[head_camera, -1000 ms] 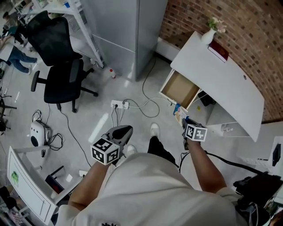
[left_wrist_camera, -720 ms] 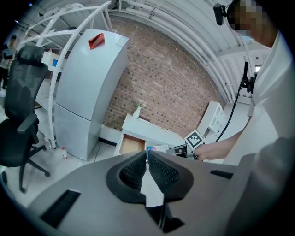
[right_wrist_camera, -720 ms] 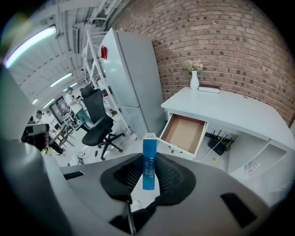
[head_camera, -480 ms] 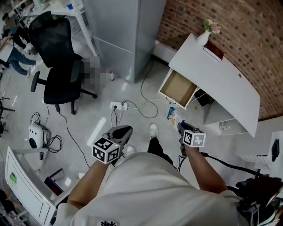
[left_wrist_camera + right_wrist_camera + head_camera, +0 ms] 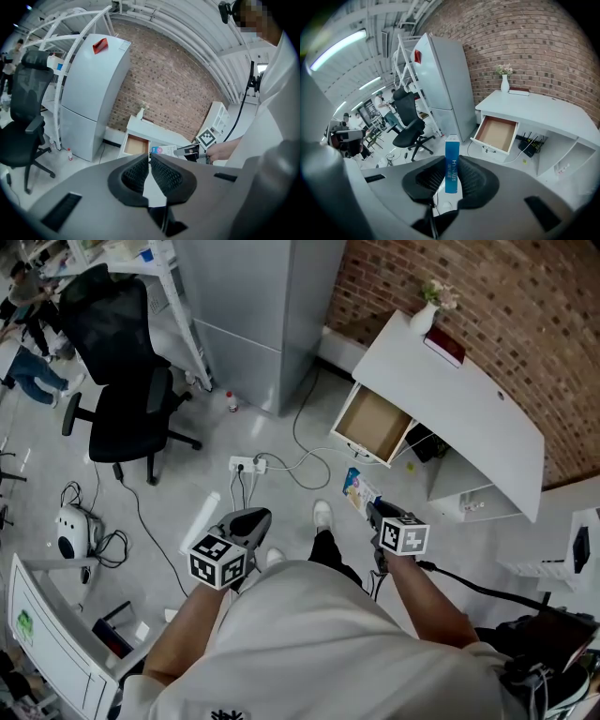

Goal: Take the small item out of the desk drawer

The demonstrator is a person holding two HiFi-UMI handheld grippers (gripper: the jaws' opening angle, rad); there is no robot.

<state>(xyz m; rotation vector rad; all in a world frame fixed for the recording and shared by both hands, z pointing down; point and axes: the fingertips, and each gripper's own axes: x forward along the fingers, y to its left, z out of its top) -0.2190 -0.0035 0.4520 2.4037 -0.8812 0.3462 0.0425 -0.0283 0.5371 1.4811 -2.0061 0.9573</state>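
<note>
Blue box (image 5: 451, 164), white lettering down its edge. White desk (image 5: 469, 418), tan-lined drawer (image 5: 373, 423). Behind the desk, red-brown brick wall (image 5: 534, 306).

drawer (image 5: 373, 425): pulled out from the white desk (image 5: 469, 399);
small box (image 5: 354, 491): outside the drawer — held by the right gripper (image 5: 373, 510)

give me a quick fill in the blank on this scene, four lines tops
1. The right gripper is shut on a small box whose near edge is ____.
2. The desk drawer stands ____, with nothing visible inside.
3. The left gripper has ____ between its jaws.
4. The wall behind the white desk is made of ____.

Missing words: blue; open; nothing; brick
</note>
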